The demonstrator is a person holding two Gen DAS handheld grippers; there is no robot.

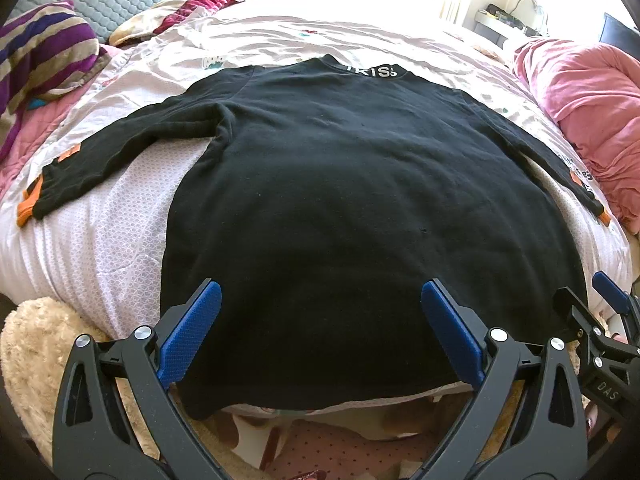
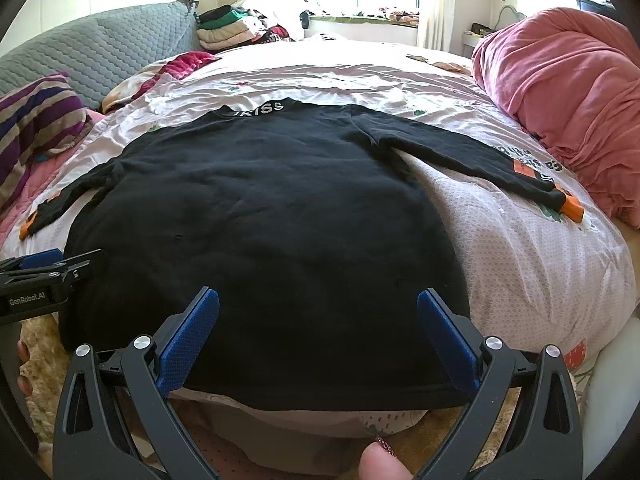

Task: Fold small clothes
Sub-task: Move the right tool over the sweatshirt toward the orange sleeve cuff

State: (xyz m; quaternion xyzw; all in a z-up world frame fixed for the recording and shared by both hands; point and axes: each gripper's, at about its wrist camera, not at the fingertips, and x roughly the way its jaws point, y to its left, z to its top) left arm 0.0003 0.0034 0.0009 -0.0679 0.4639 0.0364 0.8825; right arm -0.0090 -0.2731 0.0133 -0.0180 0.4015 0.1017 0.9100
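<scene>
A black long-sleeved top (image 1: 340,200) lies flat on the bed, collar with white letters at the far side, hem at the near edge. Both sleeves are spread out sideways and have orange cuffs (image 1: 26,210). It also shows in the right wrist view (image 2: 260,220). My left gripper (image 1: 320,292) is open and empty, just above the hem near the left side of the top. My right gripper (image 2: 318,300) is open and empty, above the hem near the right side. The right gripper also shows at the right edge of the left wrist view (image 1: 600,320).
The bed has a pale pink patterned cover (image 2: 540,260). A pink duvet (image 2: 560,80) is bunched at the right. A striped purple cushion (image 1: 44,48) and a grey quilted headboard (image 2: 100,52) are at the left. Folded clothes (image 2: 228,28) are stacked at the far side. A beige fluffy rug (image 1: 36,360) lies below the bed's edge.
</scene>
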